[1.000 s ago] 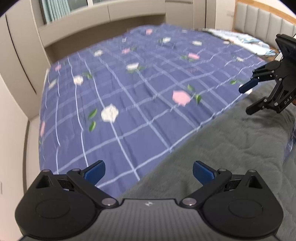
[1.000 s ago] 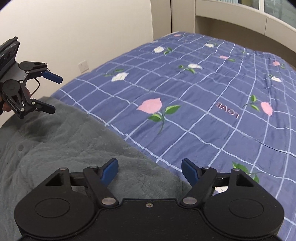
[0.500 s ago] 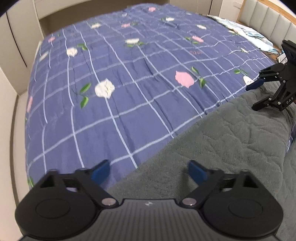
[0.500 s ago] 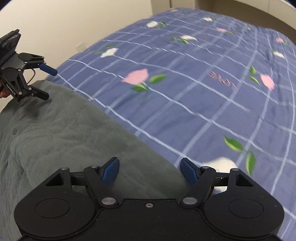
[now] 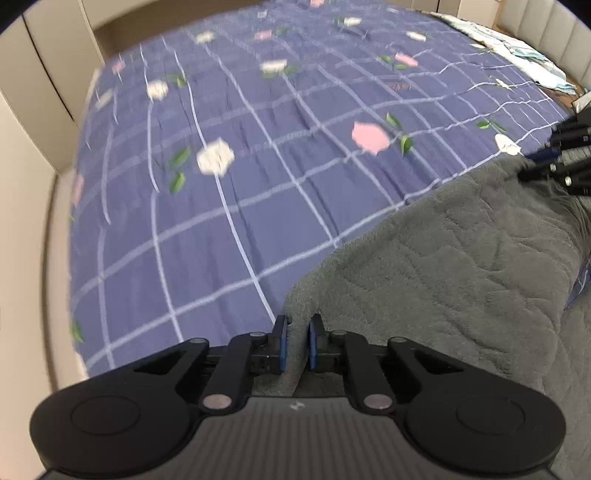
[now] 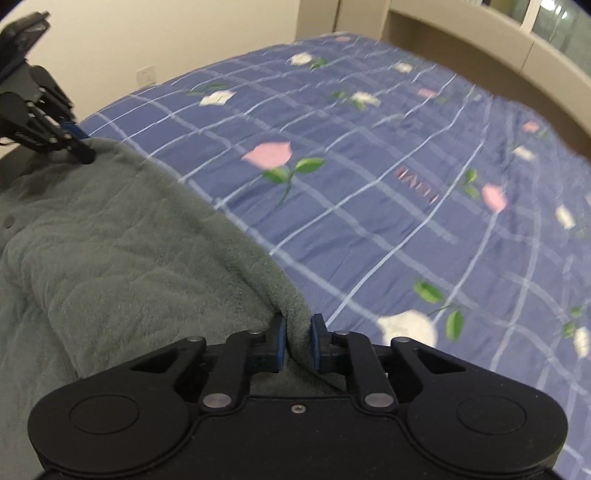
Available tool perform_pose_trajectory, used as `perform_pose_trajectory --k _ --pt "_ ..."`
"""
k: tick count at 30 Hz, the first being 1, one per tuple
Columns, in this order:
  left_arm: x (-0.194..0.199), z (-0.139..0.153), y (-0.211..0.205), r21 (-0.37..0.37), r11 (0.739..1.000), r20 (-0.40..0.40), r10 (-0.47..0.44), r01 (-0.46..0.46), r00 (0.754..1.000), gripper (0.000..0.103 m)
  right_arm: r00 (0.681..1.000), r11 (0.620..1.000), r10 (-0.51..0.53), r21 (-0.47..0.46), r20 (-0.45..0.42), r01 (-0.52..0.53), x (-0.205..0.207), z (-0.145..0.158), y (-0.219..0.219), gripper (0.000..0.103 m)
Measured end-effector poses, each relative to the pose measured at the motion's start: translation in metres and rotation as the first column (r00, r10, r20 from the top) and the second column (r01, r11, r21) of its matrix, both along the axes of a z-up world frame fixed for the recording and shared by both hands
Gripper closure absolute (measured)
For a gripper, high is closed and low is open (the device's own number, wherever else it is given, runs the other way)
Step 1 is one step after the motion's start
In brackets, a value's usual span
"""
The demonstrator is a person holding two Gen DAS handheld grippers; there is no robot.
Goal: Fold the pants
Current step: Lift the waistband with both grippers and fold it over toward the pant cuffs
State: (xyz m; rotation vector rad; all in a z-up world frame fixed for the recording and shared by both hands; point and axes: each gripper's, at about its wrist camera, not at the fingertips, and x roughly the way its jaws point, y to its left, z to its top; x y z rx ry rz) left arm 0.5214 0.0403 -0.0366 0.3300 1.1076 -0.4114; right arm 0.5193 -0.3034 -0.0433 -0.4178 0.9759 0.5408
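Note:
The grey fleece pants lie spread on a blue checked bedspread. My left gripper is shut on a corner of the pants' edge, the fabric pinched between its blue pads. My right gripper is shut on the other corner of the same edge of the pants. Each gripper shows in the other's view: the right one at the far right, the left one at the far left, both at the pants' edge.
The bedspread with flower prints covers the bed beyond the pants. A beige ledge and wall run behind the bed. Light bedding and a padded headboard are at the far right of the left wrist view.
Both grippers were open above the pants and have come down and shut on the edge's two corners. The edge fabric now bunches up between the pads.

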Motion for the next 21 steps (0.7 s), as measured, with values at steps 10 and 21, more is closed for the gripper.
perform_pose_trajectory --k 10,21 --pt "-0.007 0.037 0.029 -0.061 0.989 0.097 0.141 -0.135 0.985 0.093 0.972 0.998 0.036 -0.054 0.233 -0.024 0.012 0.047 0.039 0.090" --pt "-0.004 0.012 0.030 -0.066 0.982 0.064 0.183 -0.179 0.981 0.093 0.979 0.999 -0.008 -0.034 0.203 0.016 0.022 0.015 0.046 0.090"
